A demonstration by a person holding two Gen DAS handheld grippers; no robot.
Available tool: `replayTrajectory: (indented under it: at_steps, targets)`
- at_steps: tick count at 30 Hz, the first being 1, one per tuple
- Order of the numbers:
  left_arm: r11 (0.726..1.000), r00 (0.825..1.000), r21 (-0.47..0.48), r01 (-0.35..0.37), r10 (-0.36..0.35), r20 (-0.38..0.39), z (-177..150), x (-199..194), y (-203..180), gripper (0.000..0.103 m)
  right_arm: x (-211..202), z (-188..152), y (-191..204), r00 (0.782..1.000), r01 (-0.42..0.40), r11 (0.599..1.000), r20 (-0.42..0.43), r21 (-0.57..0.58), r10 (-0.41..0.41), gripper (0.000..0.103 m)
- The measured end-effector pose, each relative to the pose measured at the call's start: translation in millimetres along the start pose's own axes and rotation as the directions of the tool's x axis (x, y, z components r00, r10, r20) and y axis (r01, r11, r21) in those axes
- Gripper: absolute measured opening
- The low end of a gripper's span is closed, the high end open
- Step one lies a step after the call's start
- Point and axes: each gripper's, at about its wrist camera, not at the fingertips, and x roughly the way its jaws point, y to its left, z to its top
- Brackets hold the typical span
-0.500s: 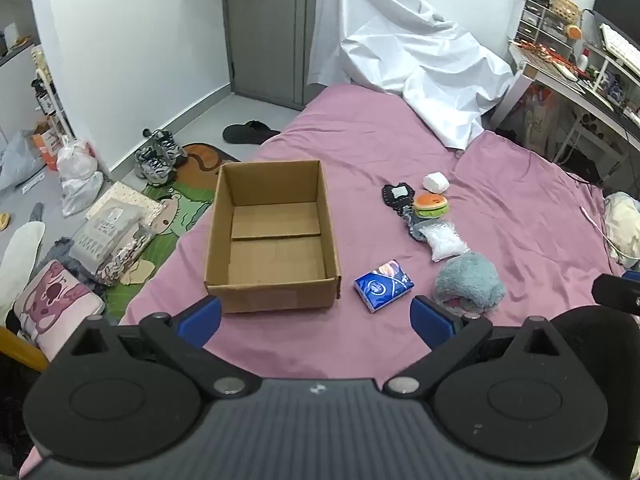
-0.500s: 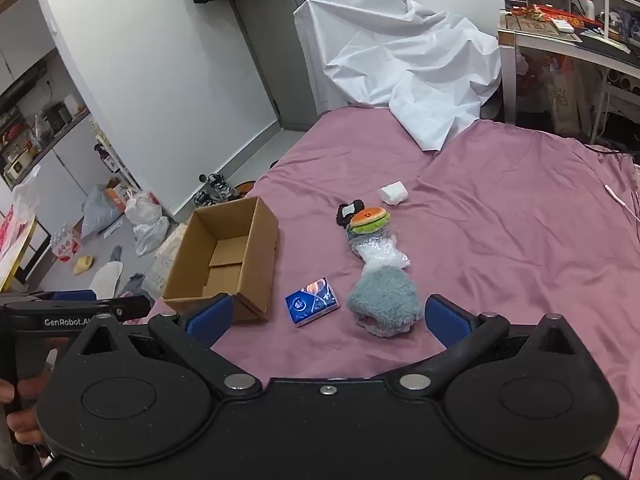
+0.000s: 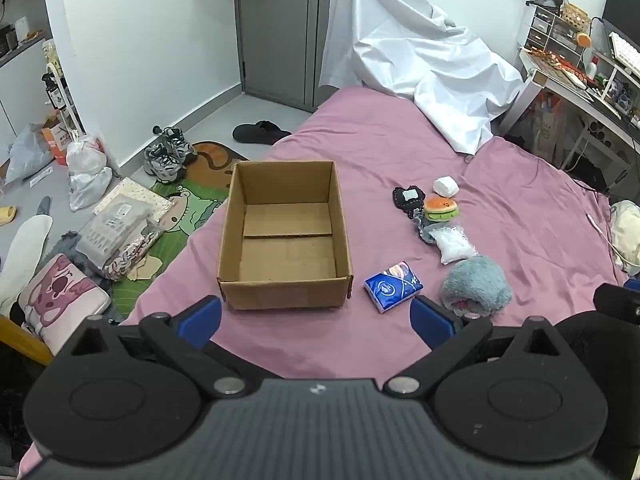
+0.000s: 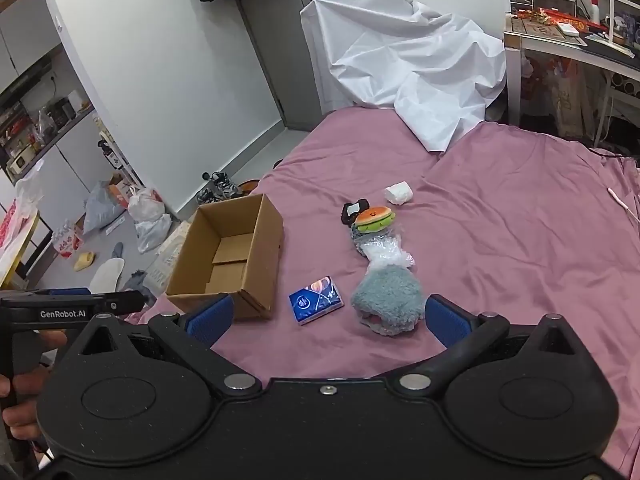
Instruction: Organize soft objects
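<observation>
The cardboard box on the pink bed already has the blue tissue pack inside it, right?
Not quite. The cardboard box on the pink bed holds nothing; the blue tissue pack lies on the sheet beside it. The left wrist view shows this.

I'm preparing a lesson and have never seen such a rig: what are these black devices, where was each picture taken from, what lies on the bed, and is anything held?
A person holds one hand-held gripper in each hand; a camera on each looks along its blue fingers. The left hand-held gripper and right hand-held gripper both stand open and hold nothing. On the pink bedsheet sit an empty cardboard box, a blue tissue pack, a fluffy grey item, a clear plastic bag and a burger plush.
</observation>
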Motion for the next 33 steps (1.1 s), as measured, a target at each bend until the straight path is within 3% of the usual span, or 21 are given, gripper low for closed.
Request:
replayTrajectory:
  at_steps: [21, 33]
  targets:
    - [1.0, 1.0, -0.003, 0.0, 0.0, -0.003, -8, 2, -3, 0.1, -1, -1, 7, 0.999, 0.034, 0.999, 0.006, -0.041, -0.034, 0.103]
    - [1.0, 1.0, -0.017, -0.004, 0.004, -0.007, -2, 1, 4, 0.1, 0, -1, 11, 1.0, 0.015, 0.998, -0.003, -0.066, -0.015, 0.103]
